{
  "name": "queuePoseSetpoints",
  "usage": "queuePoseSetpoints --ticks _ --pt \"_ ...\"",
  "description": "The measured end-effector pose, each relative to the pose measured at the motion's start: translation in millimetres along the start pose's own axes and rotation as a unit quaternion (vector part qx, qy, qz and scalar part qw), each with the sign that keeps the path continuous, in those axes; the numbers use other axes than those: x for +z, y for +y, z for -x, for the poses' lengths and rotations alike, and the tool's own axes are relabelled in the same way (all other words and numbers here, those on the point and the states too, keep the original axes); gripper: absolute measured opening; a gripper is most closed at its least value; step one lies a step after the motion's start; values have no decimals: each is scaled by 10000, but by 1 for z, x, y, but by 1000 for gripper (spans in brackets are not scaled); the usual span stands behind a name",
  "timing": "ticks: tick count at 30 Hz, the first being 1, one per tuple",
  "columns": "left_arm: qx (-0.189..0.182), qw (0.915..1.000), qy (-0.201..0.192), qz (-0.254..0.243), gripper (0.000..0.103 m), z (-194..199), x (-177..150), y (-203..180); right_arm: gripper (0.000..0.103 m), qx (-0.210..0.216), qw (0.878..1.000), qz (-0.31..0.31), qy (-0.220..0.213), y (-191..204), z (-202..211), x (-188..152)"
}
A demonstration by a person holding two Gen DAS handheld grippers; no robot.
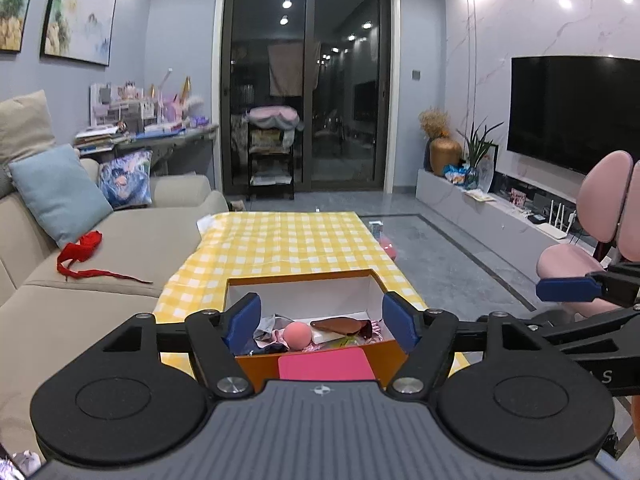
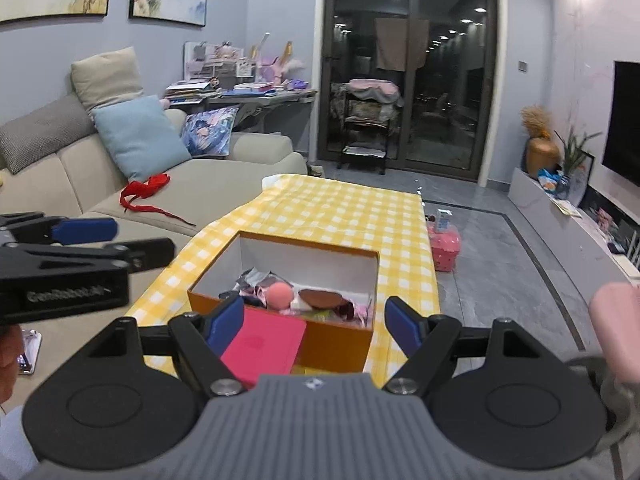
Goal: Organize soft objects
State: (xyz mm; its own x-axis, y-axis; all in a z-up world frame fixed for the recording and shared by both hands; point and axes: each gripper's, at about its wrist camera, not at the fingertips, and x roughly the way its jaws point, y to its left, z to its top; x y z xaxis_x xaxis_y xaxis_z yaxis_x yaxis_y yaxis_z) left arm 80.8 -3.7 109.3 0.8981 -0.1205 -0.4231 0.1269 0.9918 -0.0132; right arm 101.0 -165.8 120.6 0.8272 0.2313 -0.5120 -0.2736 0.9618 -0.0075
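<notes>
While both the left gripper (image 1: 320, 318) and right gripper (image 2: 316, 322) hang empty with jaws spread above the orange box (image 2: 340, 344) at lower centre, already holding soft items, the red cloth (image 2: 146, 194) on the sofa (image 2: 224, 184) at left likely needs fetching next.

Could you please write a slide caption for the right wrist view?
Open right claw above an orange box of soft items on the checked table, pink card leaning against it.

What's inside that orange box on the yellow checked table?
Inside the orange box: a pink ball, a brown oval piece and crumpled fabrics. Whatever lies beneath them or behind the near wall is hidden.
</notes>
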Motion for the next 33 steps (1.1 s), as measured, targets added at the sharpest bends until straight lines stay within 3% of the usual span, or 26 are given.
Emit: queuePoseSetpoints --ticks 7,9,14,18,23,28,33 --pt "194 9993 -294 -83 84 30 -40 -5 83 -380 9992 64 -113 17 19 -49" --pt "205 9989 -412 -4 85 34 -54 -6 86 -458 9988 -7 -142 21 21 -64" --pt "333 9979 -279 484 89 32 -82 -3 91 -455 9988 -136 -83 25 19 -100" --pt "607 9980 80 166 89 14 -102 -8 91 -497 9984 -277 44 27 11 -125" --pt "696 9946 557 524 89 -2 -123 -1 91 -598 9978 -271 52 26 -1 -148" --pt "764 9929 900 128 89 -7 -143 -7 91 -604 9969 -398 325 25 -19 -165" --pt "845 9889 1190 278 89 -10 -153 -4 91 -603 9958 -417 539 24 -27 -170"
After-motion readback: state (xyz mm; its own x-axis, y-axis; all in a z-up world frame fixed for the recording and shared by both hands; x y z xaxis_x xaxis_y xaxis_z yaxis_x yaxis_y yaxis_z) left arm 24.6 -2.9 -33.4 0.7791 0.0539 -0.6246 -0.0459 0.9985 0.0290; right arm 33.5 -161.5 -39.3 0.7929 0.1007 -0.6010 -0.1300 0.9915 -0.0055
